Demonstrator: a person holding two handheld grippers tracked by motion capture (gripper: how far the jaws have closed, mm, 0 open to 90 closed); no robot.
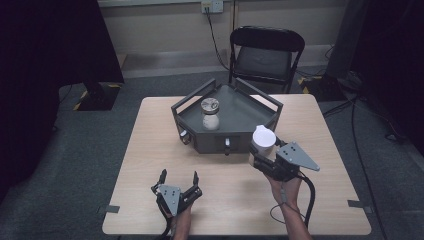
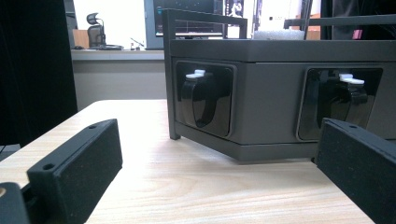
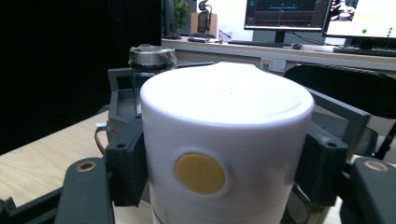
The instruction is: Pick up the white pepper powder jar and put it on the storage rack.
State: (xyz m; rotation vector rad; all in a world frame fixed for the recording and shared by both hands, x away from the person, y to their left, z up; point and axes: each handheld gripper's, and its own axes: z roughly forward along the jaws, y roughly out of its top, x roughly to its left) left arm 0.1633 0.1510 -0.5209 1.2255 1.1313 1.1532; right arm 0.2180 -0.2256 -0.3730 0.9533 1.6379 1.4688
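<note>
Held just off the grey tray's (image 1: 227, 145) front corner, right gripper (image 1: 261, 161) clamps the white canister (image 1: 263, 139); left gripper (image 1: 178, 182) rests low, jaws wide, holding nothing; pale wooden table (image 1: 150, 165), folding chair (image 1: 265, 50) behind.

The high view is dim, with very dark corners, and the pale wooden table (image 1: 150, 165) is the brightest part. In the right gripper view, the round white plastic container (image 3: 226, 154) looks soft and blurry, and the glowing computer screens (image 3: 280, 11) glare.
</note>
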